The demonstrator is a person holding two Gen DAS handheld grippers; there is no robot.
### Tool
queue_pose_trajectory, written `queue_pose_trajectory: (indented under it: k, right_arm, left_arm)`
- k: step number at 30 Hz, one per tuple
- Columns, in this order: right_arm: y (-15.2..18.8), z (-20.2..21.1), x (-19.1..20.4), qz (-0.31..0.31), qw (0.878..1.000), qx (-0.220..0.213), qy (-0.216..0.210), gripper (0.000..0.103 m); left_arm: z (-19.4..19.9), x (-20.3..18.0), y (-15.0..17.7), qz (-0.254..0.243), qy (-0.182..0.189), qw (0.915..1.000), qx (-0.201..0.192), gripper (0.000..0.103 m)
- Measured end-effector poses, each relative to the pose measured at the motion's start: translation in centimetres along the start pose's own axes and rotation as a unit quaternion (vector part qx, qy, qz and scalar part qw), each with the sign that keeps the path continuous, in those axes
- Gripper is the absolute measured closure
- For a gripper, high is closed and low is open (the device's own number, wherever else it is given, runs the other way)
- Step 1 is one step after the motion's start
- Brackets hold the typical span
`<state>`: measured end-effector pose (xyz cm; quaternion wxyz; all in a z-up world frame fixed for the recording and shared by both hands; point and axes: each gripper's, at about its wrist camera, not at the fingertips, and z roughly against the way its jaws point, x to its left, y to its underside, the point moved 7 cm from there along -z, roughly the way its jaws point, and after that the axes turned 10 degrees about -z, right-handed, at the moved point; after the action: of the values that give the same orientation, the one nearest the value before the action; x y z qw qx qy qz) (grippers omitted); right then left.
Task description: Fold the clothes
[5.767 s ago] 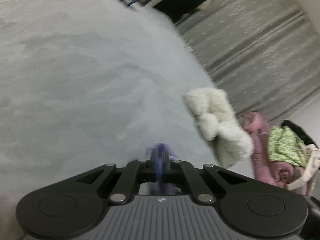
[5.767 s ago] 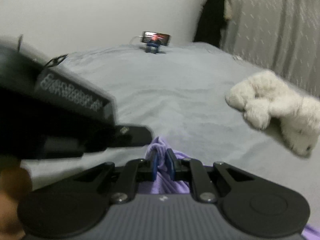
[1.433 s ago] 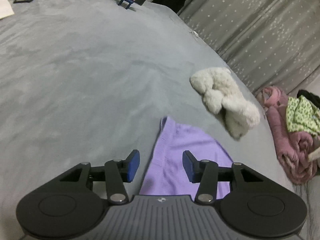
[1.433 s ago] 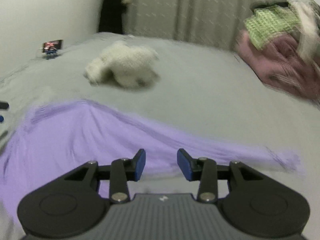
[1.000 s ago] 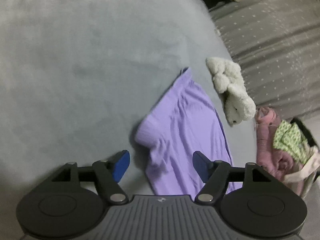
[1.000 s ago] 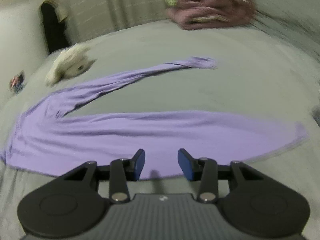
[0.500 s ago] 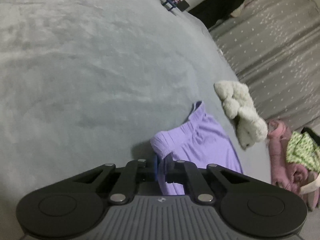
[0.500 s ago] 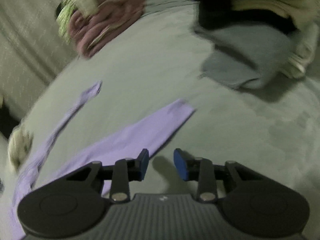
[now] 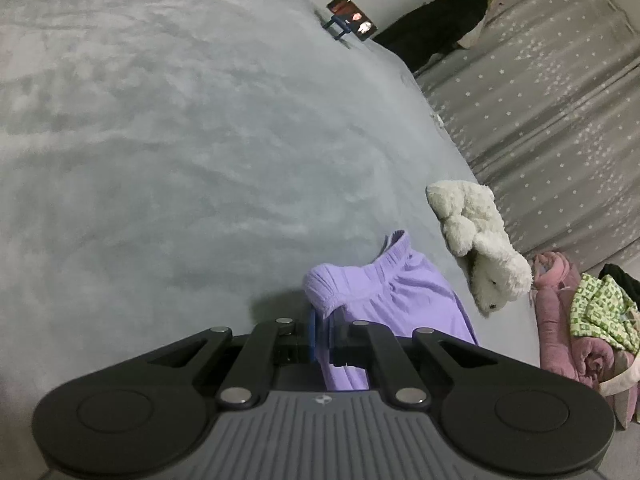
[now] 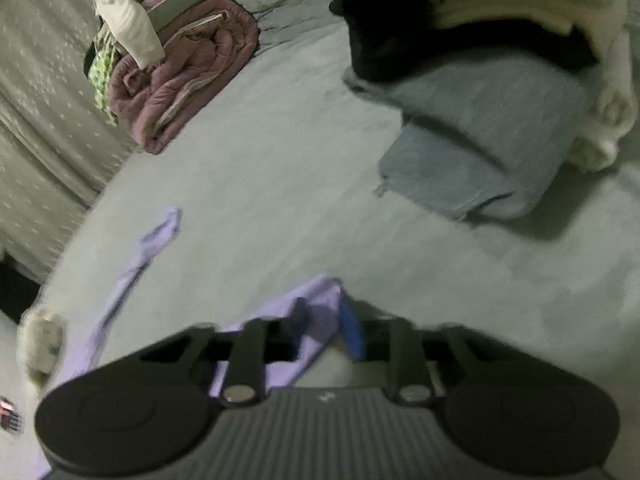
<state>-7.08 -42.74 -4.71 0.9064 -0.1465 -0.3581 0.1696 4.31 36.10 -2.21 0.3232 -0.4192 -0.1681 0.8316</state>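
Purple trousers (image 9: 400,300) with an elastic waistband lie on the grey bed (image 9: 160,160). My left gripper (image 9: 324,334) is shut on a raised fold of the waistband, low in the left wrist view. In the blurred right wrist view, my right gripper (image 10: 324,328) sits at the hem of one trouser leg (image 10: 280,312). Its jaws are closing, and the cloth fills the narrow gap between the pads. The other leg (image 10: 160,232) trails off to the upper left, flat on the cover.
A white plush toy (image 9: 476,240) lies right of the trousers. A rolled pink quilt (image 10: 188,68) with green-patterned cloth sits near the curtain (image 9: 540,100). Folded grey-blue and dark clothes (image 10: 480,140) are piled beyond the right gripper. A phone on a stand (image 9: 352,20) is far off.
My left gripper went from wide open to shut on the waistband and raised it slightly. My right gripper swept along the leg to its hem, rolled, and narrowed its jaws onto the cloth.
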Motion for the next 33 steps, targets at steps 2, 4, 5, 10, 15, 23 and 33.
queue_pose_trajectory:
  k: [2, 4, 5, 10, 15, 23, 33]
  right_arm:
    - [0.0, 0.4, 0.1, 0.011, 1.0, -0.007, 0.0, 0.098]
    - [-0.2, 1.2, 0.4, 0.009, 1.0, -0.016, -0.006, 0.098]
    - [-0.3, 1.6, 0.6, 0.007, 1.0, -0.021, -0.01, 0.098]
    - [-2.9, 1.5, 5.0, 0.046, 0.998, -0.032, -0.009, 0.098]
    - [-5.9, 5.9, 10.7, 0.058, 0.992, -0.075, -0.077, 0.098]
    - [-3.5, 8.5, 6.3, 0.06, 0.994, -0.068, -0.064, 0.098]
    - [1.3, 7.3, -1.2, 0.065, 0.997, -0.024, 0.022, 0.098]
  left_arm:
    - [0.1, -0.4, -0.2, -0.005, 0.006, 1.0, -0.004, 0.099]
    - [0.3, -0.8, -0.4, -0.012, 0.011, 0.9998, -0.008, 0.099]
    - [0.3, -1.0, -0.6, -0.014, 0.015, 0.9998, -0.008, 0.1]
    - [0.5, -2.9, -2.2, -0.019, 0.033, 0.9992, -0.011, 0.1]
    - [2.1, -3.7, -2.8, -0.026, 0.046, 0.9985, -0.017, 0.1]
    - [2.3, -0.4, -0.5, -0.051, -0.005, 0.9985, 0.02, 0.1]
    - [2.5, 0.1, 0.6, -0.103, -0.039, 0.9935, 0.028, 0.1]
